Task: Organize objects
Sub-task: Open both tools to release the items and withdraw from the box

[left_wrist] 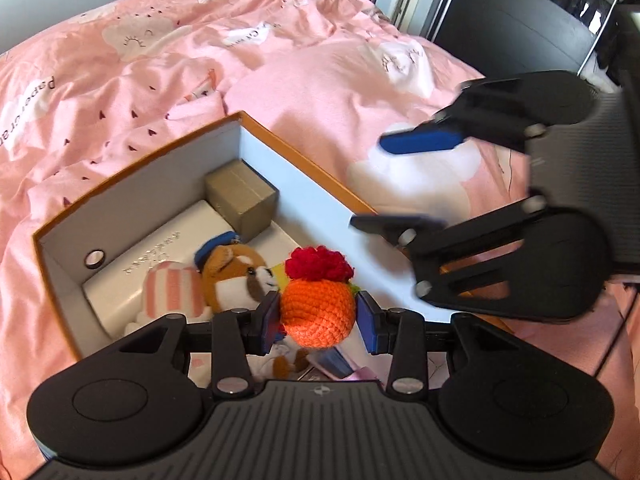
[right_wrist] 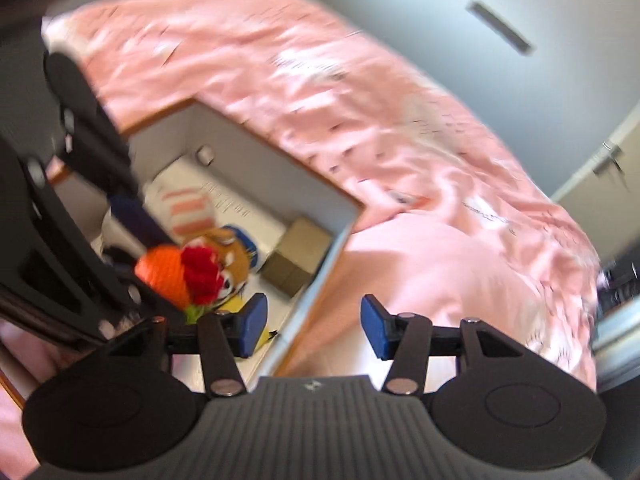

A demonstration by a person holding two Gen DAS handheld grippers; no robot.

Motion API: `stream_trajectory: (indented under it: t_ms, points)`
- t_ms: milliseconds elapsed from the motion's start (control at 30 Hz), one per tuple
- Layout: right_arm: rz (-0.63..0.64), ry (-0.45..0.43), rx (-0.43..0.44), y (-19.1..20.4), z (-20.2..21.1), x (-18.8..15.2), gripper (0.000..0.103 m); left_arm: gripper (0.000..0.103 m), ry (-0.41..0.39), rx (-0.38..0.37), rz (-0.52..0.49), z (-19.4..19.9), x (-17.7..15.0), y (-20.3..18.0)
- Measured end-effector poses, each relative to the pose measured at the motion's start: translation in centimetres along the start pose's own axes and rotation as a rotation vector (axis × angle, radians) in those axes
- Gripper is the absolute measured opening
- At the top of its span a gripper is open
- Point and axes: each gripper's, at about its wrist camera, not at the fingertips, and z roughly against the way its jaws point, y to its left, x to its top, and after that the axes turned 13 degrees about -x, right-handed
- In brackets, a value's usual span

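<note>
Gripping an orange crochet toy (left_wrist: 317, 317) – left gripper (left_wrist: 318, 320) – above the box (left_wrist: 136, 160).

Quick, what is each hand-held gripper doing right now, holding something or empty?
Left hand-held gripper: closed on the orange crocheted toy, above the box.
Right hand-held gripper: open, holding nothing.

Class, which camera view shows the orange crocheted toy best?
The left wrist view: the orange crocheted toy sits sharp and centred in the left claw. In the right wrist view it is blurred, off to the left and partly hidden.
</note>
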Motion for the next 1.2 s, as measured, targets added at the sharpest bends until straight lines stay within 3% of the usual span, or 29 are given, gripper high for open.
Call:
stream_trajectory:
  t_ms: [167, 300, 567, 800, 1033, 1200]
  points:
    - [-0.186, 0.081, -0.025, -1.1, -1.7, -0.9, 0.053, 0.046, 0.035, 0.002, -0.040, -1.9, 0.0, -1.3]
    - [-0.287, 0.096, -0.027, -0.7, -2.5, -1.9, 0.053, 0.046, 0.061, 0.024, -0.073, -3.4, -0.1, -2.2]
    - [-0.376, 0.106, -0.033, -0.6, -2.3, -2.9, 0.054, 0.046, 0.124, 0.022, -0.089, -6.3, -0.7, -2.7]
    - [-0.380, 0.108, -0.035, -0.5, -2.2, -3.0, 0.055, 0.046, 0.148, 0.015, -0.069, -7.5, -1.1, -2.6]
    - [-0.384, 0.124, -0.033, -0.5, -2.2, -3.1, 0.055, 0.063, 0.117, 0.044, -0.078, -6.2, -1.6, -2.9]
    - [-0.425, 0.109, -0.020, -0.8, -0.5, -3.0, 0.059, 0.065, 0.044, 0.080, -0.068, -2.7, -2.4, -3.5]
